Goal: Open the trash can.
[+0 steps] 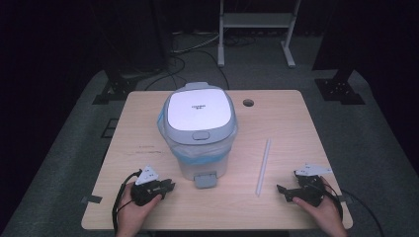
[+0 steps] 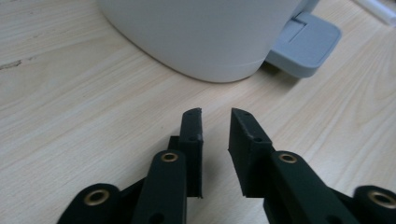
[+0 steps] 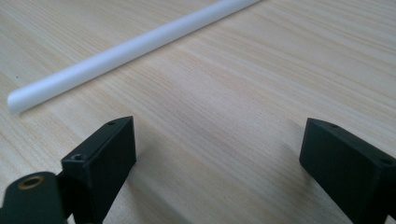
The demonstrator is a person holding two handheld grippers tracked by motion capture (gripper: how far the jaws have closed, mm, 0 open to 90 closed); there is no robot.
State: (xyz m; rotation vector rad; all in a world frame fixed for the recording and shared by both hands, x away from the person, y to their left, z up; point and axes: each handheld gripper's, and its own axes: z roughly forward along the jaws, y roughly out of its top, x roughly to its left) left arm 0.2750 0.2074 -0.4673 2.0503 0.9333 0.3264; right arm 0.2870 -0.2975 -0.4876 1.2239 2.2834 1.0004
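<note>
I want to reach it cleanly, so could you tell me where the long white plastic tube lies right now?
In the high view the long white plastic tube lies on the wooden table, right of the white pedal bin, just ahead-left of the right tongs.

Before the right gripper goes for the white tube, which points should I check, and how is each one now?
1. Right gripper jaws wide apart, nothing between them: ok.
2. White tube lies flat and free on the table: ok.
3. Tube apart from the bin: ok.
4. Left gripper empty, jaws narrow with a gap, short of the pedal: ok.
5. Bin lid closed: ok.
</note>
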